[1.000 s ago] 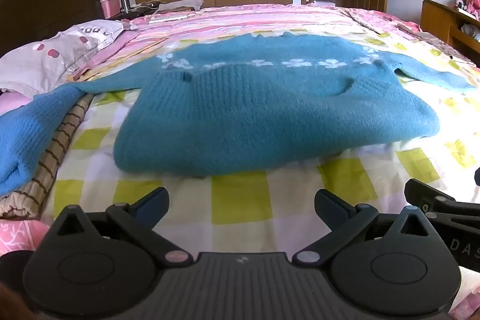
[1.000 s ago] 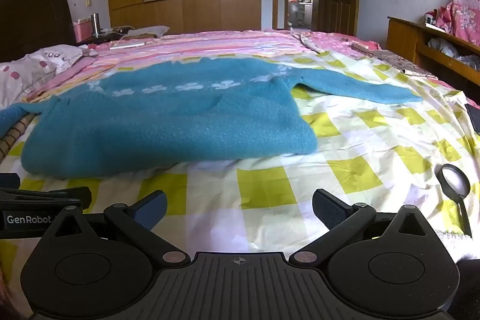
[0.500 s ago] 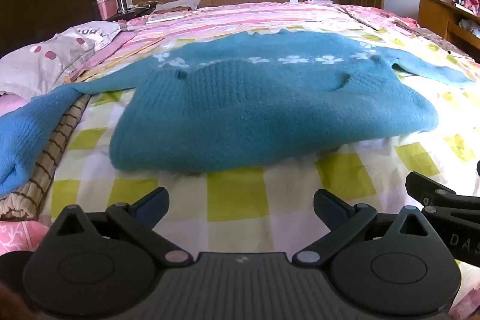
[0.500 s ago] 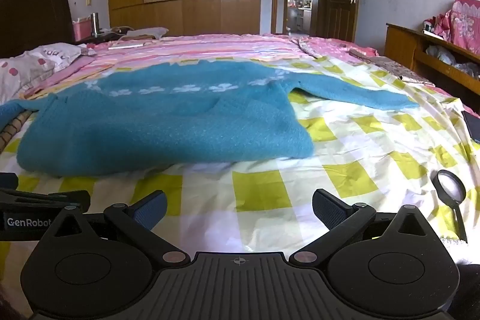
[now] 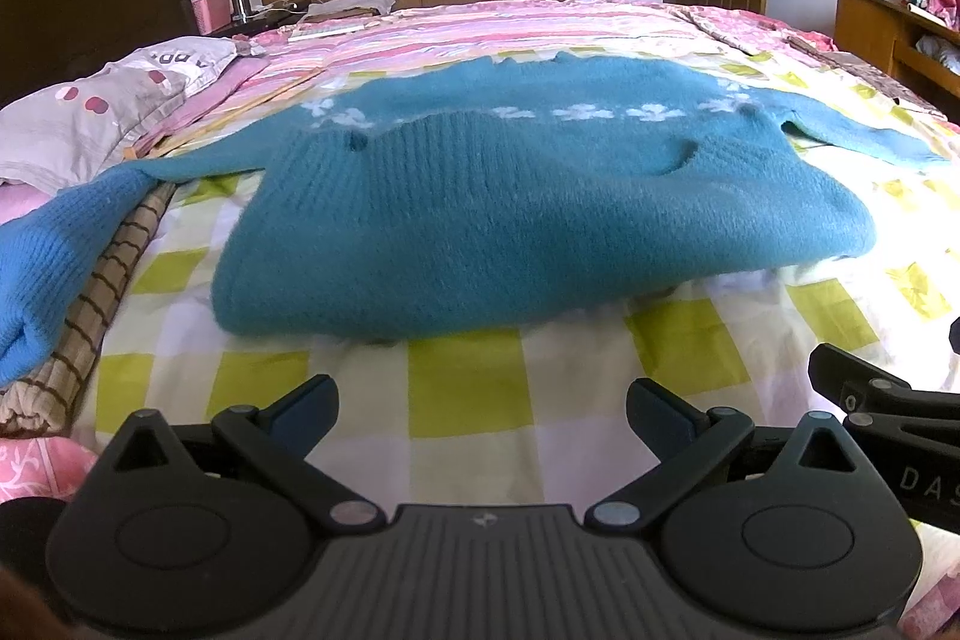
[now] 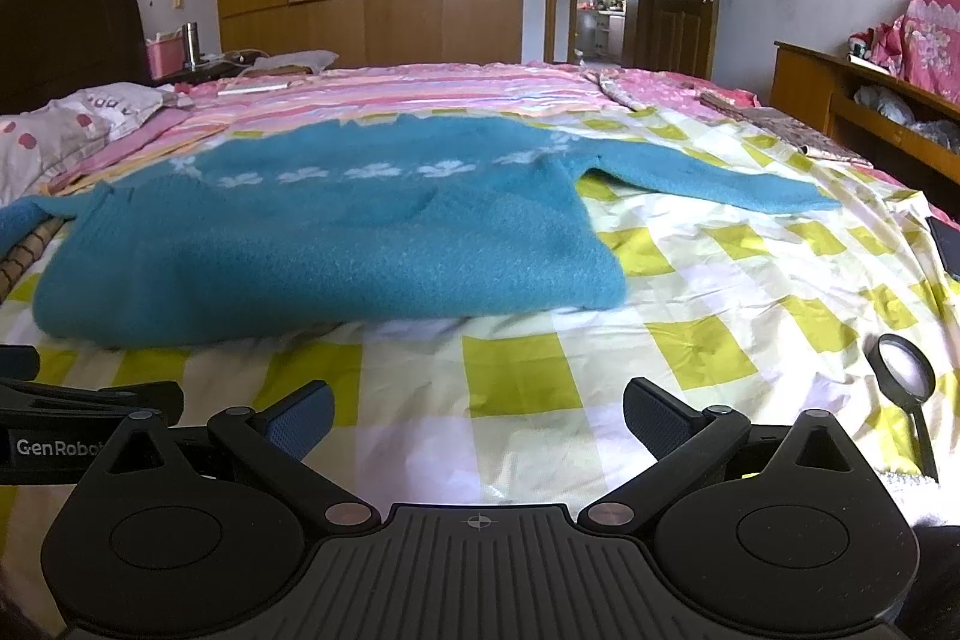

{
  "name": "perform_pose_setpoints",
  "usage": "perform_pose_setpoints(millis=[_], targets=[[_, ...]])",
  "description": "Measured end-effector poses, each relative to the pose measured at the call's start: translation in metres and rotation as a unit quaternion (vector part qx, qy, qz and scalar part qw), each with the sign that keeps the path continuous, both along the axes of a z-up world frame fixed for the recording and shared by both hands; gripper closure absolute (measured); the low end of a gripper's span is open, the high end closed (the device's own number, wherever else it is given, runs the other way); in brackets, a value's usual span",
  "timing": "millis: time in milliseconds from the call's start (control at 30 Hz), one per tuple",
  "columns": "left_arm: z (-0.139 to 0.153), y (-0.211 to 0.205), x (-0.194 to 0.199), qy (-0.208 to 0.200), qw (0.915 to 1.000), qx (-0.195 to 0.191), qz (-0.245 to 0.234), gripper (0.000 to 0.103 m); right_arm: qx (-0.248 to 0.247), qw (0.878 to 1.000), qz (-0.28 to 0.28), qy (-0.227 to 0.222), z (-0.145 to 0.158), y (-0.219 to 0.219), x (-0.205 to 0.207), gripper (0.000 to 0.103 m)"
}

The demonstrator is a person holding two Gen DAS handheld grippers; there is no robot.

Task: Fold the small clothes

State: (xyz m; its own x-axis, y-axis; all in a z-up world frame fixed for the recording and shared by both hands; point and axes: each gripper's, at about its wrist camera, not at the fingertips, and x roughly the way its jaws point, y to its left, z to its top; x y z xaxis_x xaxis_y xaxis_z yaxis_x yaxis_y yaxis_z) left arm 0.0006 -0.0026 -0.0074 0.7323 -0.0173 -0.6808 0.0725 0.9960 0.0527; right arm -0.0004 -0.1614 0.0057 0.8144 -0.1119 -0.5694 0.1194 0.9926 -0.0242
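Observation:
A teal knitted sweater with a row of white flowers lies on the bed, its bottom half folded up over the chest and both sleeves spread out to the sides. It also shows in the right wrist view. My left gripper is open and empty, low over the sheet just in front of the sweater's folded edge. My right gripper is open and empty, beside the left one, in front of the sweater's right part. The right sleeve stretches away to the right.
The bed carries a yellow-checked sheet and a pink striped cover behind. A magnifying glass lies at the right. A dotted pillow and a rolled brown checked cloth lie at the left. A wooden shelf stands beside the bed.
Both grippers have drawn back a little and risen slightly from the sweater's folded edge. Both stay open. The sweater has not moved.

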Motion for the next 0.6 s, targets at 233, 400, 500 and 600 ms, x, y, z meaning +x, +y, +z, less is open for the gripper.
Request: perform_pose_setpoints(millis=[233, 400, 500, 600], targets=[[-0.0009, -0.0014, 0.0003, 0.001, 1.0000, 0.000, 0.000, 0.000, -0.001, 1.000, 0.002, 0.002, -0.0012, -0.0002, -0.0006, 0.001], [-0.0011, -0.0012, 0.0004, 0.001, 1.0000, 0.001, 0.000, 0.000, 0.000, 1.000, 0.002, 0.002, -0.0018, 0.0000, -0.0005, 0.001], [-0.0013, -0.0010, 0.0000, 0.002, 1.0000, 0.000, 0.000, 0.000, 0.000, 1.000, 0.002, 0.002, -0.0018, -0.0001, -0.0005, 0.001], [-0.0024, -0.0012, -0.0001, 0.002, 1.0000, 0.000, 0.001, 0.000, 0.000, 1.000, 0.002, 0.002, -0.0019, -0.0002, -0.0005, 0.001]])
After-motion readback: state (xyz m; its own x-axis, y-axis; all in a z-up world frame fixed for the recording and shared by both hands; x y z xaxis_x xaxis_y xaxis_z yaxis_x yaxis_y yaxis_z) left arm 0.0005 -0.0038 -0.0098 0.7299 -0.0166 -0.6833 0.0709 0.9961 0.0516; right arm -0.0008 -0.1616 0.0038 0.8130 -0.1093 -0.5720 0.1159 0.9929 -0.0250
